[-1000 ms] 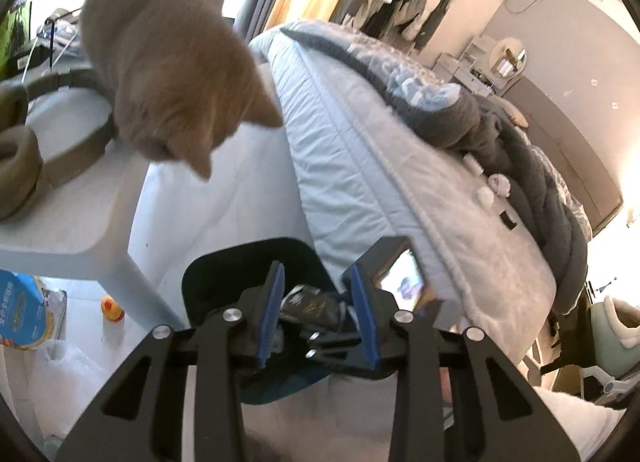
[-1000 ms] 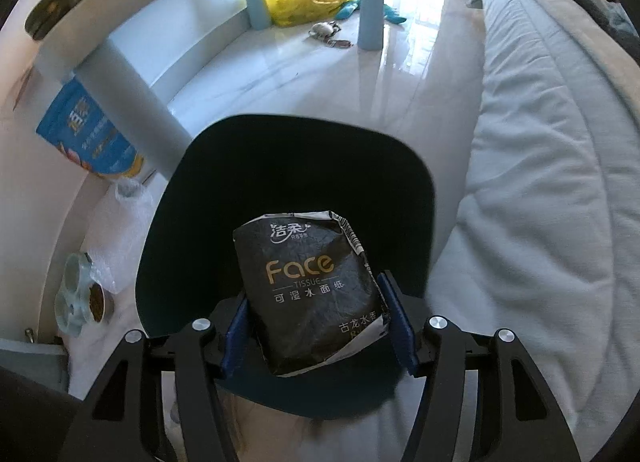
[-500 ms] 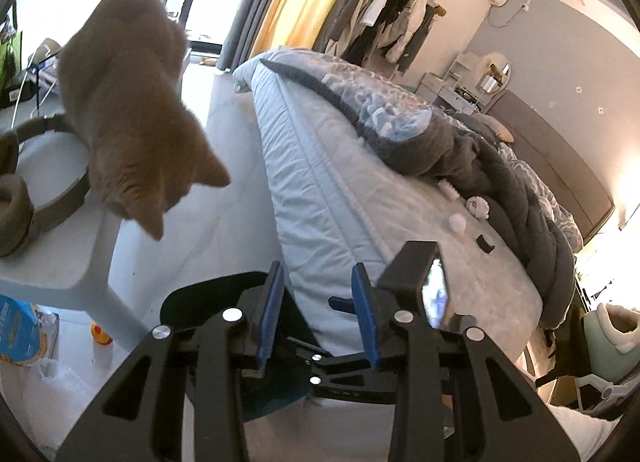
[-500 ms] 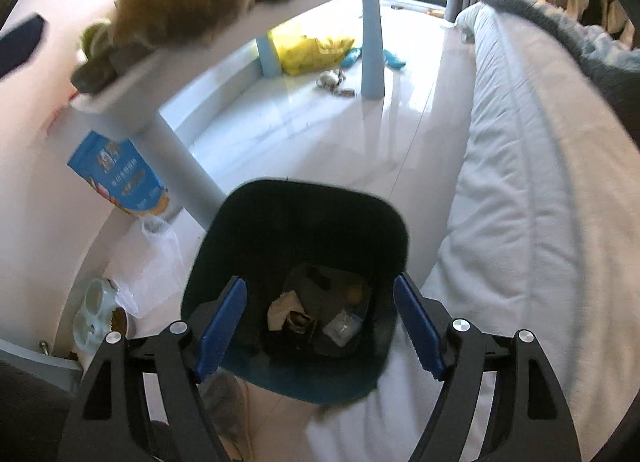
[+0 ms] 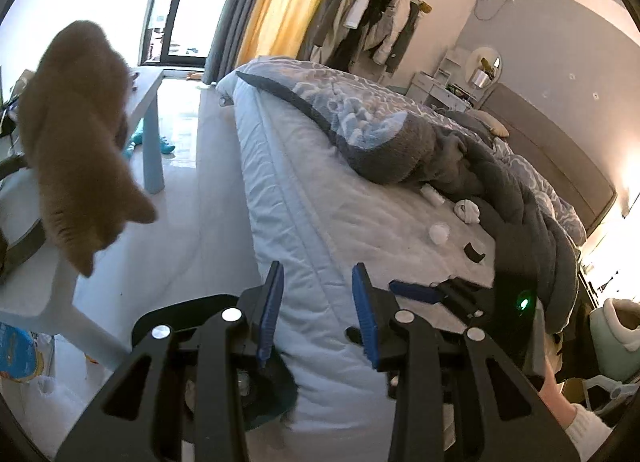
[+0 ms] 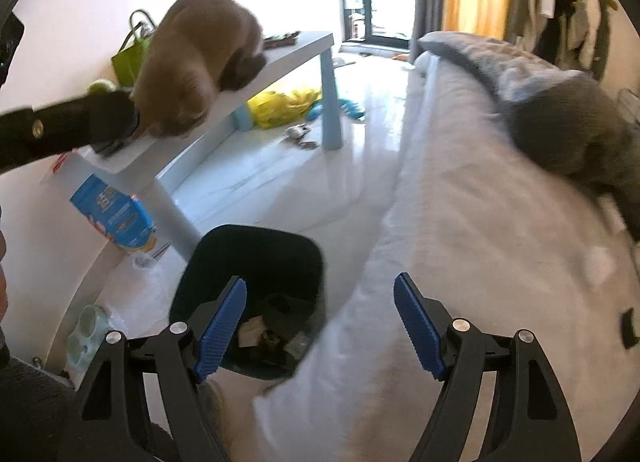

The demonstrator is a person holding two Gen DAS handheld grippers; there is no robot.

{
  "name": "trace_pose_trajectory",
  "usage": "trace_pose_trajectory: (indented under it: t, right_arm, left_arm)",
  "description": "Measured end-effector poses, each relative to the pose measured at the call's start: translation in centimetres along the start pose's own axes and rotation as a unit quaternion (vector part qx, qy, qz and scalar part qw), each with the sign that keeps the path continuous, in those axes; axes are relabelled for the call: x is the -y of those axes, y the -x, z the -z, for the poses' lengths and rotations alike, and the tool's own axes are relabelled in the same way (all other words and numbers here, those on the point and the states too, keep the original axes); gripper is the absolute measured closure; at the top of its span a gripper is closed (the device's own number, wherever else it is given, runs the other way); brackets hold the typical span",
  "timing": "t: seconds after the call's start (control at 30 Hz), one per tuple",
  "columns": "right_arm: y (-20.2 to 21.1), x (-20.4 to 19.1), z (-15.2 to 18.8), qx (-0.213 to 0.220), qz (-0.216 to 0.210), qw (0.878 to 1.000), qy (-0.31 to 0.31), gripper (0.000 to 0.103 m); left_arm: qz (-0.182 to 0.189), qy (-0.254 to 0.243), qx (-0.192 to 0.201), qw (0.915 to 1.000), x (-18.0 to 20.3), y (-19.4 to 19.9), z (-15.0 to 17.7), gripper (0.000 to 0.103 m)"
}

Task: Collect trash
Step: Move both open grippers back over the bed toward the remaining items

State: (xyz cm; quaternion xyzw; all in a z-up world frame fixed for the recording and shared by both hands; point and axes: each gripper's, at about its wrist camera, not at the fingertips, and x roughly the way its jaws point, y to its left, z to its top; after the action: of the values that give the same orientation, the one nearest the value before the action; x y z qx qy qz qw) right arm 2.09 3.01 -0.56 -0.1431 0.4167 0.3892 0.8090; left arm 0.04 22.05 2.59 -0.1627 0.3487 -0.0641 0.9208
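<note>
A dark bin (image 6: 260,229) stands on the floor against the bed (image 6: 460,201), with wrappers and paper scraps (image 6: 272,334) in its bottom. My right gripper (image 6: 320,282) hangs open above the bin's right rim and the mattress edge, nothing between its blue pads. My left gripper (image 5: 318,268) hovers over the bed's side; its jaws are opening from a narrow gap and hold nothing. Behind it the bin (image 5: 176,314) shows in part. On the sheet lie two crumpled white tissues (image 5: 439,233) (image 5: 468,210), a small white tube (image 5: 432,194) and a small black piece (image 5: 474,252).
A tan cat (image 6: 200,61) crouches on the pale blue table (image 6: 296,49) left of the bin, head over the edge. Under the table are a blue bag (image 6: 112,213), a yellow bag (image 6: 284,105) and a pet bowl (image 6: 84,338). A grey blanket (image 5: 420,141) covers the bed's far side.
My right gripper opened, the black tissue pack dropped into the bin, and the gripper rose away. My left gripper lifted and swung from over the bin toward the bed.
</note>
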Motion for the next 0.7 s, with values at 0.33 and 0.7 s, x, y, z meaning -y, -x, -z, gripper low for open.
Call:
trace_pose_trajectory:
  t: [0.33,0.7]
  right_arm:
    - [3.3,9.1,0.9,0.022,0.06,0.997,-0.053,0.025]
    - [7.0,19.7,3.4,0.04,0.115,0.986,-0.115,0.023]
  left_arm:
    - [0.01,-0.046,-0.018,0.9987,5.4,-4.0,-1.4,0.043]
    - [0.034,-0.077,-0.034,0.9959,10.9,-9.4,-2.2,0.026]
